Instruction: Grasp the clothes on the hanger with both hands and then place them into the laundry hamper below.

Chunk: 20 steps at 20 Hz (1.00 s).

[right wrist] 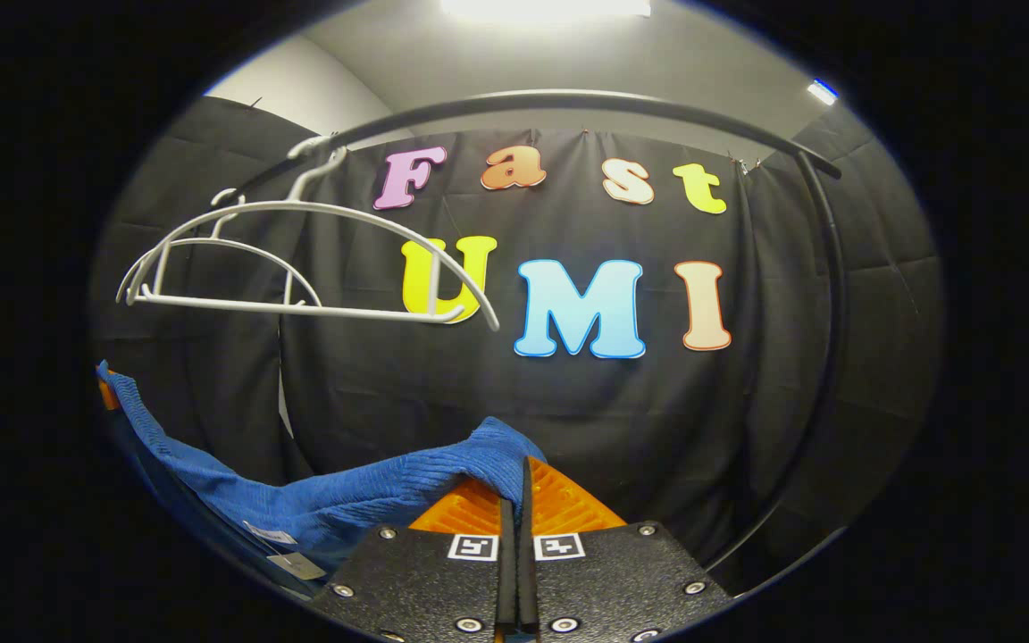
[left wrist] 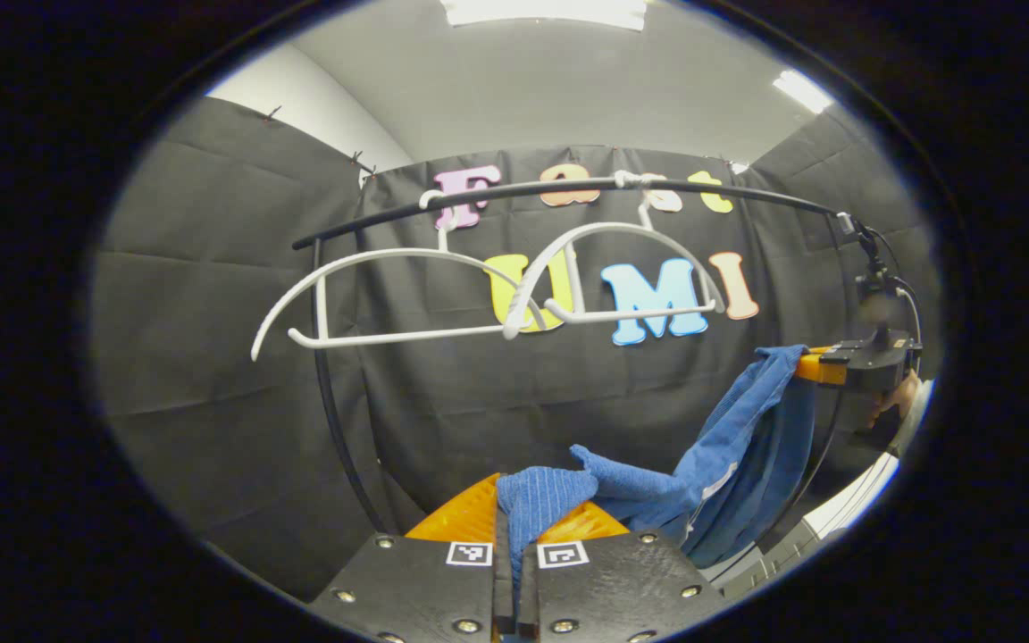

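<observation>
A blue ribbed garment [left wrist: 729,464] hangs stretched between my two grippers, below the rail. My left gripper [left wrist: 514,509] is shut on one corner of it. The right gripper [left wrist: 814,368] shows at the right of the left gripper view, clamped on the garment's other end, with a hand behind it. In the right gripper view my right gripper [right wrist: 514,487] is shut on the blue garment [right wrist: 345,496], which sags away to the left. Two bare white hangers [left wrist: 407,295] [left wrist: 622,277] hang from the black rail [left wrist: 568,189].
The rack's black upright [left wrist: 336,420] stands left of my left gripper; the other upright [right wrist: 827,357] curves down at the right of the right gripper view. White hangers [right wrist: 300,259] hang at the upper left there. A pale edge [left wrist: 845,505] shows at the lower right.
</observation>
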### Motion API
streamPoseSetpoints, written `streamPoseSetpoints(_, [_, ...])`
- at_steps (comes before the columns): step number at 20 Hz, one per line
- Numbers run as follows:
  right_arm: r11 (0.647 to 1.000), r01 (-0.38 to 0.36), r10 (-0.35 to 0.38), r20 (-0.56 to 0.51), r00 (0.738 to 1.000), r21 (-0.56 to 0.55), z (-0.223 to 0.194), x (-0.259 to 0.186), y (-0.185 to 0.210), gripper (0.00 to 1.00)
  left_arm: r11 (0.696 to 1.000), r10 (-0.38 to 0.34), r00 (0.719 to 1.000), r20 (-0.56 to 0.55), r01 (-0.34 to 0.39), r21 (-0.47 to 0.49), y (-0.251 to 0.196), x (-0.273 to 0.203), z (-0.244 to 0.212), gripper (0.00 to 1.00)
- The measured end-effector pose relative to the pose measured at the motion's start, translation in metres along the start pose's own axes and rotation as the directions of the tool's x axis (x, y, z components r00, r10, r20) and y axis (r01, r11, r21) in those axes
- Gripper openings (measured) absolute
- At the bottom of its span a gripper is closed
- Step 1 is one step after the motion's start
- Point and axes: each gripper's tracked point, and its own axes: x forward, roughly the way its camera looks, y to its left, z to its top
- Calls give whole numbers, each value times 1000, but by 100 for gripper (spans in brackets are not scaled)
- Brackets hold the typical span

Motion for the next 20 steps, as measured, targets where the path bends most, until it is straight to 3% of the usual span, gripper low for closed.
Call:
streamPoseSetpoints(3, [1000,-17,17,24,1000,0,13,-43,22,0,999,-50,998,32,50,12,-15,-26,12,4])
streamPoseSetpoints(10, [998,-38,34,68,997,56,28,-122,72,0,994,-92,990,107,98,-55,-27,-76,34,4])
streamPoseSetpoints(16, [993,-91,91,7,996,70,-1,-153,121,1,975,-112,991,70,123,-186,-44,-100,5,4])
streamPoseSetpoints(20, [988,-141,145,-63,987,70,-44,-163,152,1,974,-102,994,23,105,-201,-51,-103,-29,3])
